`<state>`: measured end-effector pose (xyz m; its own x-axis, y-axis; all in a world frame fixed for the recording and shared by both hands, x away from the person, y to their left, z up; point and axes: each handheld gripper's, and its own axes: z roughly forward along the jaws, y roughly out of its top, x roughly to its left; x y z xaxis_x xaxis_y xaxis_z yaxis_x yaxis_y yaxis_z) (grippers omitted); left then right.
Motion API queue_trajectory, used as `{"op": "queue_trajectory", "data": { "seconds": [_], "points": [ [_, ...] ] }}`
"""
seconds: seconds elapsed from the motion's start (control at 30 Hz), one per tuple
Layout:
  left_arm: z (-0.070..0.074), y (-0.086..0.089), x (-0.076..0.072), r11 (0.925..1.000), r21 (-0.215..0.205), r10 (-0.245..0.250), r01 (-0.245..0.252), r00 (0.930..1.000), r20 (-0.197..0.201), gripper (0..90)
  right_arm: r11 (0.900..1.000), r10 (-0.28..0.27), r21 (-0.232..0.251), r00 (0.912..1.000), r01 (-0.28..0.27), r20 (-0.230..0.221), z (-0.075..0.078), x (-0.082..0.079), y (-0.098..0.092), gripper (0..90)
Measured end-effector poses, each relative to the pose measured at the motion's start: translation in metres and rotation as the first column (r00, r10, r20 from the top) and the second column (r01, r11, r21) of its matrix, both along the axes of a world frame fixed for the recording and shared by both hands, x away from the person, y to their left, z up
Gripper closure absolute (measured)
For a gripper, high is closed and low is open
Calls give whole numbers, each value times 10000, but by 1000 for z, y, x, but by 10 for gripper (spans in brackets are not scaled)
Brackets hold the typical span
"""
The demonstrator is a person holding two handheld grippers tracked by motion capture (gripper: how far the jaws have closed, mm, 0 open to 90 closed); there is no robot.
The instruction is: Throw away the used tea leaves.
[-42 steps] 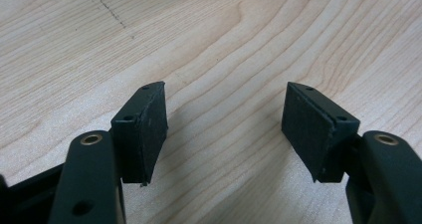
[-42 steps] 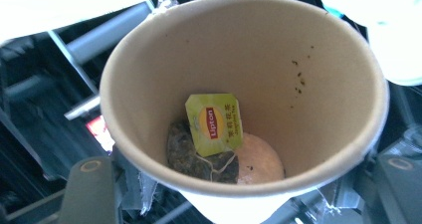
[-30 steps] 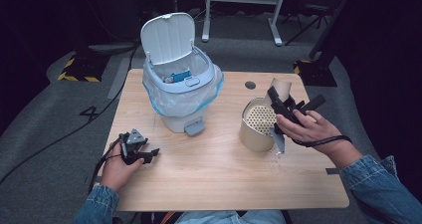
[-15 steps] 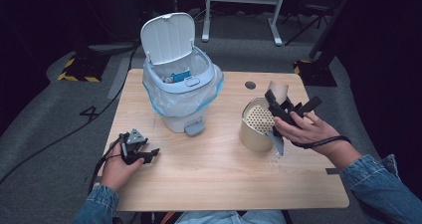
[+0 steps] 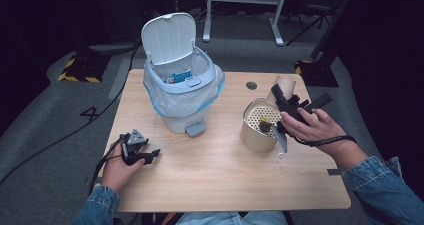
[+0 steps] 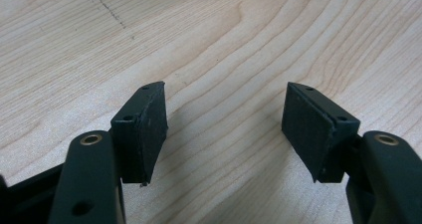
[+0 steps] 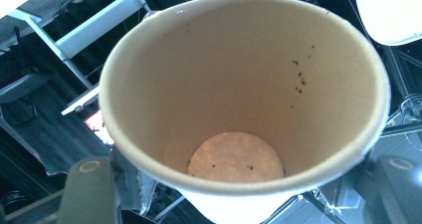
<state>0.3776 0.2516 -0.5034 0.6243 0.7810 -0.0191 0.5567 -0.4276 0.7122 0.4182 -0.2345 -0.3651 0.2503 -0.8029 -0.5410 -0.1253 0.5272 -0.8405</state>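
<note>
The right gripper (image 5: 285,102) held a paper cup (image 5: 284,87) between its jaws, above the far right part of the wooden table (image 5: 215,170) and just behind a round metal container (image 5: 257,127) with a perforated strainer insert. In the right gripper view the cup (image 7: 239,109) was empty, with only a few dark specks on its inner wall and bottom, and the jaws pressed on its sides. The left gripper (image 5: 136,149) rested low at the near left of the table, its jaws wide apart with nothing between them. A white pedal bin (image 5: 182,92) with a blue-edged bag stood at the middle back, its lid raised.
</note>
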Motion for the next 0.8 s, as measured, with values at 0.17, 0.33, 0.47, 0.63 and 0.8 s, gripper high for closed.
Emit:
{"op": "queue_trajectory", "data": {
  "seconds": [0.17,0.33,0.47,0.63,0.8],
  "points": [
    [0,0,0,10000,-23,4,-4,10000,7,348,9980,-16,632,9996,34,-275,8,-1,-3,307],
    [0,0,0,10000,-15,-5,6,10000,26,347,9478,227,3155,9777,455,-2090,18,4,-10,300],
    [0,0,1,10000,10,-37,37,10000,40,346,8518,649,5056,9300,1371,-3617,23,6,-16,298],
    [0,0,2,10000,-52,-20,20,10000,9,346,7160,1539,6548,8603,2419,-4861,26,7,-23,296],
    [0,0,2,10000,-7,-50,50,10000,47,345,5316,2763,7547,7636,3845,-5836,33,11,-32,295]
  ]
}}
